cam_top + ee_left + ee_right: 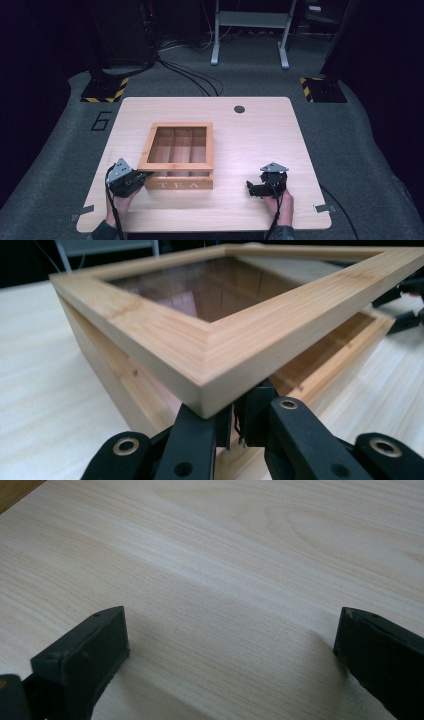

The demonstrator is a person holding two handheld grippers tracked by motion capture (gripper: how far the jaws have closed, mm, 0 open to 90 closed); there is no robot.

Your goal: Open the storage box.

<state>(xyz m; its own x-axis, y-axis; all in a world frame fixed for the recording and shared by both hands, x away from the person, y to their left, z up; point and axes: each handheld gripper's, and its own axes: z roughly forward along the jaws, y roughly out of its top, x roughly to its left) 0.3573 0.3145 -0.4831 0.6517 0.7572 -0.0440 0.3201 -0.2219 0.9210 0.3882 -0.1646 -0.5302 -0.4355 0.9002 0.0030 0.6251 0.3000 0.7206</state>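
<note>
A wooden tea box (178, 184) marked TEA stands on the table left of centre. Its glass-paned lid (176, 165) is hinged at the back and its front is lifted a little off the box. My left gripper (142, 176) sits at the box's front left corner. In the left gripper view its jaws (232, 410) are shut together just under the lid's (165, 335) corner, with the box's inner dividers (320, 370) visible below. My right gripper (252, 189) rests near the table's front right, and its jaws (230, 645) stand open over bare wood.
The light wooden table (260, 135) has a round cable hole (239, 109) at the back. Cables, a stand's grey legs (250, 45) and striped floor plates (105, 90) lie beyond the far edge. The right gripper (405, 305) shows past the box in the left gripper view.
</note>
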